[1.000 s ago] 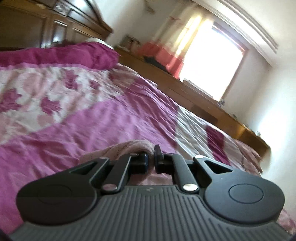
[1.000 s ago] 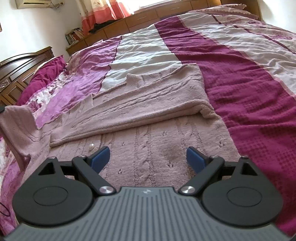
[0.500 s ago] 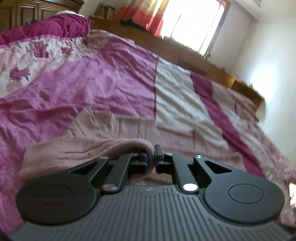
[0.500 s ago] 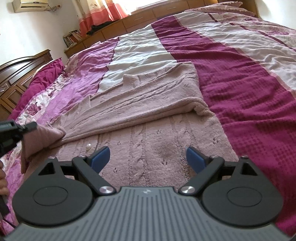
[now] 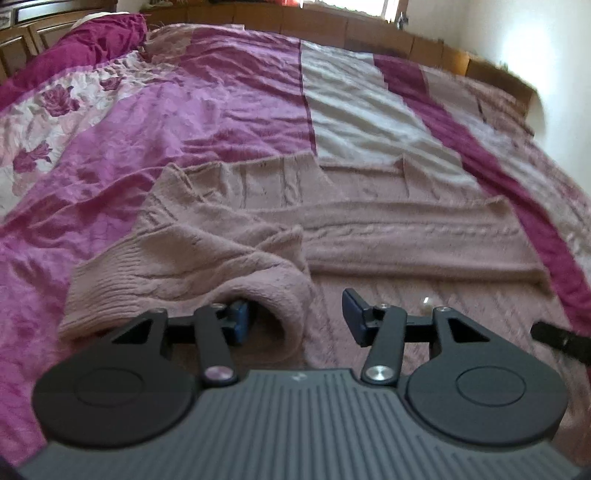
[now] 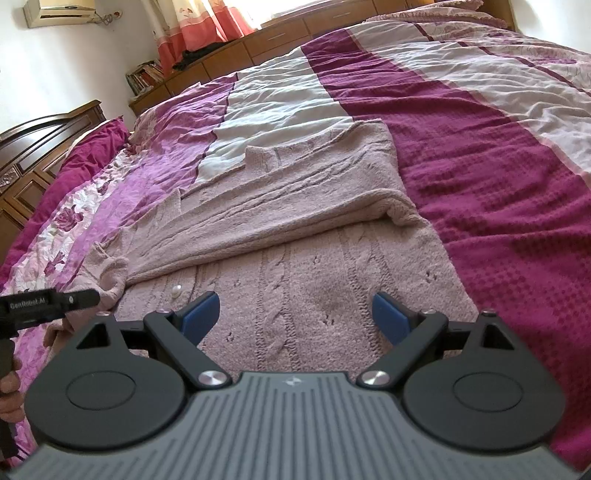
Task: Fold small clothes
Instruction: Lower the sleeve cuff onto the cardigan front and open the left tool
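A dusty-pink cable-knit sweater (image 6: 295,206) lies spread on the bed, its upper half folded over. Its left sleeve (image 5: 207,258) is laid inward across the body. The cuff end rests between the fingers of my left gripper (image 5: 295,314) and drapes against the left pad. That gripper's jaws are opening and the pads no longer press on the cloth. In the right wrist view the left gripper (image 6: 88,296) reaches in at the left edge beside the cuff (image 6: 110,273). My right gripper (image 6: 295,314) hovers open over the sweater's near hem, with nothing between its fingers.
The sweater rests on a magenta, pink and white quilt (image 6: 480,166). A small pearl button (image 6: 176,291) sits on the knit. A dark wooden headboard (image 6: 40,147) and a magenta pillow (image 5: 92,44) are to the left. Low wooden cabinets (image 6: 288,33) run under the window.
My left gripper has come down and in over the sweater with the sleeve, then its jaws parted and the cuff settled on the knit. The right gripper has stayed still.
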Demonstrator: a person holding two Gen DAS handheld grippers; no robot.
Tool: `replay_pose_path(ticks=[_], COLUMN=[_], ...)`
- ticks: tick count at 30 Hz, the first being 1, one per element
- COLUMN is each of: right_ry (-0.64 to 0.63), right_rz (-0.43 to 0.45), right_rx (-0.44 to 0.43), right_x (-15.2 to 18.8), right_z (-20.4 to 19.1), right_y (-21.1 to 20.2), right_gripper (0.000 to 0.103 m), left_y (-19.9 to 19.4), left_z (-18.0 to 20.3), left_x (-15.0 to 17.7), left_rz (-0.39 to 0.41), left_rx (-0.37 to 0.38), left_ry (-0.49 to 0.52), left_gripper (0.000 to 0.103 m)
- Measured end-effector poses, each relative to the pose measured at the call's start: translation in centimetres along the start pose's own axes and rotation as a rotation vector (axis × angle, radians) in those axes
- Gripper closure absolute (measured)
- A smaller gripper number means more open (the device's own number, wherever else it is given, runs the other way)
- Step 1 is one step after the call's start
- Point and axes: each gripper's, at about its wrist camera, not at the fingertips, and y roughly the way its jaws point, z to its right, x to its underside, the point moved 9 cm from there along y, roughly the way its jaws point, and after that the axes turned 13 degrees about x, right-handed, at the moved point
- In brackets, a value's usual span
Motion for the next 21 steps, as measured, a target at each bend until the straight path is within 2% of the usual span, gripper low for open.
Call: replay_pose_path(ticks=[8,11,18,21], right_ry=[0.02,0.034,0.046,0.035], right_rz=[-0.005,-0.014,-0.057,-0.078], right_rx=[-0.006,-0.018,-0.087,-0.122], right_x=[0.1,-0.2,-0.4,-0.5], right_z=[-0.1,-0.2,-2.3,-4.0], right_y=[0.0,0.0,0.1,0.2], right_gripper=[0.009,0.009,0.009,0.009], left_y=[-2.7,-4.1,-5.8,-5.9], left_z=[0.0,-0.6,-2.2,-3.2], left_x=[-0.8,-1.0,0.1,0.9], left_rz=[-0.001,0.01,0.008,-0.011], left_rx=[-0.017,-0.037,-0.061,-0.093], left_ry=[0.014,0.018,-0.018,-0.029], left_gripper=[0.05,0.046,0.046,0.046])
